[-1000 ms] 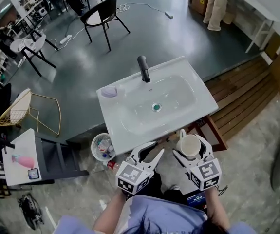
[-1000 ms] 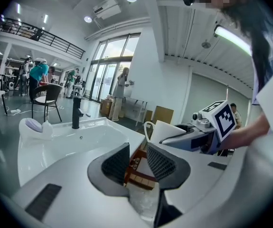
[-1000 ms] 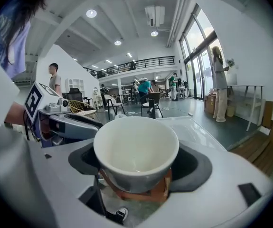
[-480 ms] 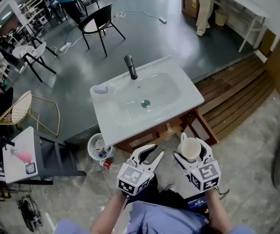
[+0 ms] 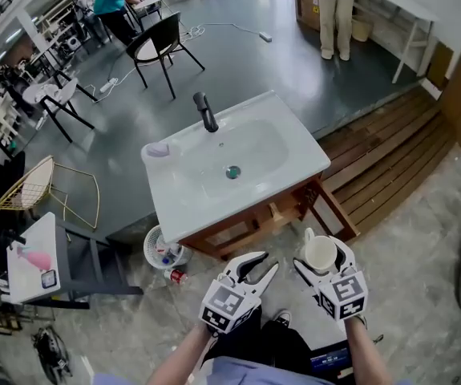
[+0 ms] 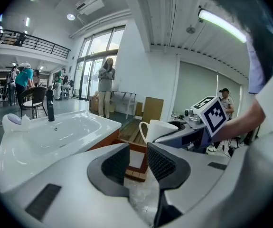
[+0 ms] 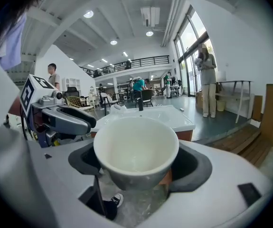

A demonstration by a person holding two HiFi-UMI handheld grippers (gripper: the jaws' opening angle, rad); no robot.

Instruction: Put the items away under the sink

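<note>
The white sink [image 5: 294, 163] with a black tap [image 5: 206, 112] stands on a wooden frame [image 5: 250, 223]; the space beneath shows only as open timber bars. My right gripper [image 5: 320, 253] is shut on a white mug [image 5: 320, 254], upright, handle pointing away from me. In the right gripper view the mug [image 7: 136, 148] fills the gap between the jaws, with the sink [image 7: 148, 114] beyond. My left gripper [image 5: 255, 265] is open and empty, beside the right one, in front of the sink's frame. The left gripper view shows its pads [image 6: 116, 164] apart, the mug [image 6: 156, 128] to the right.
A white bin [image 5: 163, 247] with rubbish and a red-capped bottle [image 5: 174, 275] sit on the floor left of the sink frame. Wooden decking [image 5: 394, 155] lies to the right. A black chair [image 5: 156, 37], a wire chair [image 5: 30, 184] and people [image 5: 330, 10] are farther off.
The view has pulled back from the sink, so its wooden frame now shows beneath the basin. Both grippers sit slightly lower in the frame; the mug stays held.
</note>
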